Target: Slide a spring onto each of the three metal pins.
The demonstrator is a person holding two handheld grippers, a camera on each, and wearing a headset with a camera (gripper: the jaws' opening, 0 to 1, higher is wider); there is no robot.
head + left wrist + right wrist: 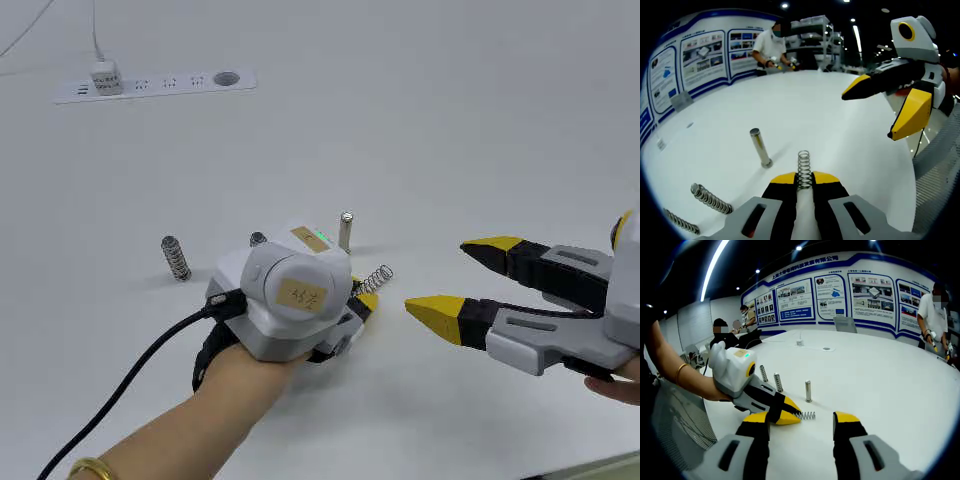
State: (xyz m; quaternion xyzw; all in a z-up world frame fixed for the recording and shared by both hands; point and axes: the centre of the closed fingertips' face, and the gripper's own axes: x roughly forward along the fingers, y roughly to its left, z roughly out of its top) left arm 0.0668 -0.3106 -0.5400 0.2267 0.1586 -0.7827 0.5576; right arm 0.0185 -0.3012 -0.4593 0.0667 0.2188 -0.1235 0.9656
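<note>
My left gripper (362, 298) is shut on one end of a loose spring (378, 276), which sticks out past its yellow tips (803, 170). A bare metal pin (346, 230) stands upright just beyond it (760, 147). Two other pins carry springs: one at the left (176, 258) and one partly hidden behind the left gripper (258, 239). My right gripper (455, 280) hovers open to the right with nothing between its fingers. In the right gripper view the held spring (807, 415) lies in front of the bare pin (808, 391).
A white power strip (155, 84) with a plugged-in adapter lies at the far left of the white table (450, 120). A black cable trails from the left gripper toward me. People stand at the table's far ends (771, 47).
</note>
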